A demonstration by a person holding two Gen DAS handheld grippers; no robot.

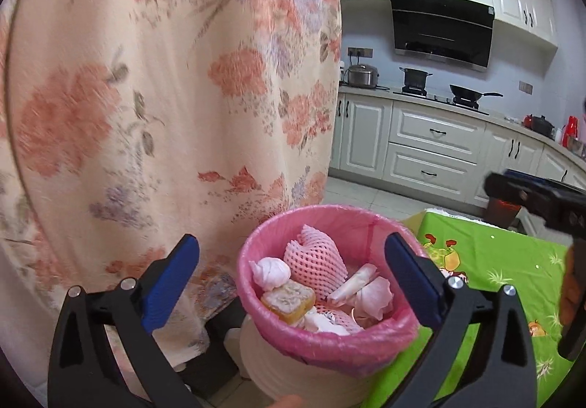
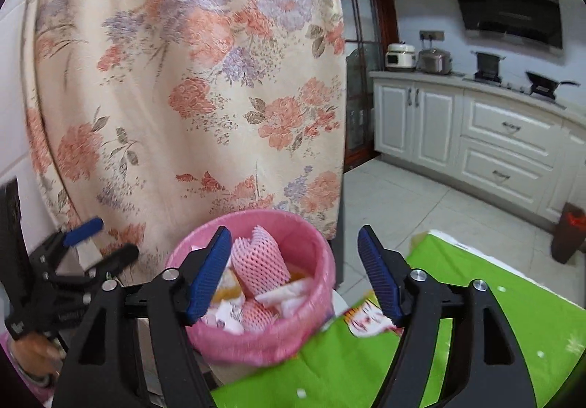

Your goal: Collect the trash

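A white trash bin with a pink liner (image 1: 322,353) stands just past the edge of the green table. It holds a pink foam fruit net (image 1: 315,261), crumpled white tissues (image 1: 269,272) and a yellow spongy piece (image 1: 289,300). My left gripper (image 1: 293,279) hovers over the bin, open, its blue pads wide apart with nothing pressed between them. In the right wrist view the bin (image 2: 256,345) lies below my right gripper (image 2: 293,274), which is open too and holds nothing. The left gripper (image 2: 117,236) shows at the left there, held by a hand (image 2: 33,353).
A floral curtain (image 1: 164,96) hangs right behind the bin. The green patterned tablecloth (image 2: 549,316) covers the table at the lower right. White kitchen cabinets (image 1: 432,137) and a stove run along the far wall. A small dark bin (image 2: 569,232) stands on the tiled floor.
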